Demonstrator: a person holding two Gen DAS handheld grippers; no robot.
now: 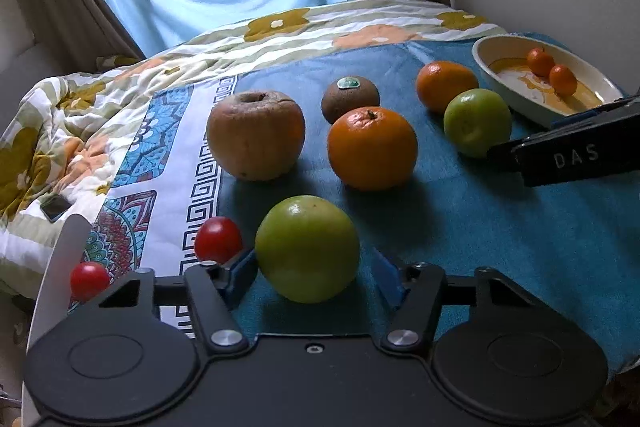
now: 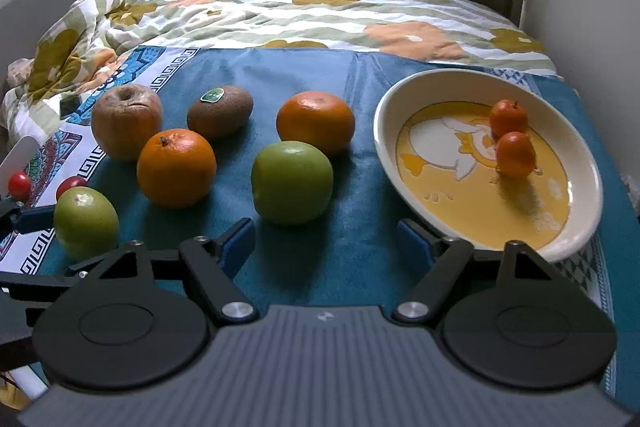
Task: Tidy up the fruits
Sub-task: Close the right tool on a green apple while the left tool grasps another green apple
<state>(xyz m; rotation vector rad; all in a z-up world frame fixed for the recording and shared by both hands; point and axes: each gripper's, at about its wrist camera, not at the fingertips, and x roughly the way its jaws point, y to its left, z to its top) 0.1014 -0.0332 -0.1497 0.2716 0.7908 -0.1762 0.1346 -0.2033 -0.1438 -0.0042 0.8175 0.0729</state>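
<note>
The left gripper (image 1: 314,273) has its two blue pads on either side of a green apple (image 1: 307,249). The left pad looks right against the apple, and a small gap shows at the right pad, so the apple is not squeezed. The right gripper (image 2: 326,241) is open wide. Only blue cloth (image 2: 344,259) lies between its pads. A second green apple (image 2: 292,182) sits just past its tips, and the plate (image 2: 386,131) is close to its right pad.

There are two green apples, round and smooth. There are two big oranges, one near (image 1: 372,148) and one far (image 1: 447,85), both with shiny, bumpy skin. One brown apple (image 1: 256,135) is wrinkled and dull. One brown kiwi (image 1: 351,99) looks fuzzy and has a green sticker. Two small red tomatoes (image 1: 218,239) sit at the left, by a white edge. Two tiny oranges (image 2: 515,154) touch each other on the plate.

The plate is oval, white and glossy, with a yellow middle and a duck picture. The cloth is soft and lies on a flowery quilt (image 2: 280,15).
</note>
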